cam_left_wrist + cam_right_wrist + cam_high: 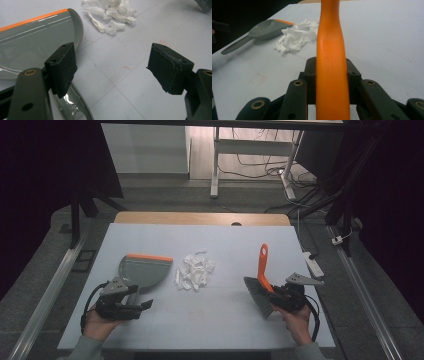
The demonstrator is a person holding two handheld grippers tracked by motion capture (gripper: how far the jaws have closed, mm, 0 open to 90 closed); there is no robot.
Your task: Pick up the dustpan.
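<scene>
This looks like a lab or recording room set up for tests. Black curtains (45, 180) close off both sides, and metal rails (47, 292) run along the grey carpeted floor (210, 200). The counter (220, 240) wears a plain pale cover over a wooden top. Behind it stands a white desk frame (216, 165) with loose cables (260, 167), and a power strip (314, 265) lies on the floor.

Black grippers (145, 304), brass screws, grey-green sleeves (87, 349).
</scene>
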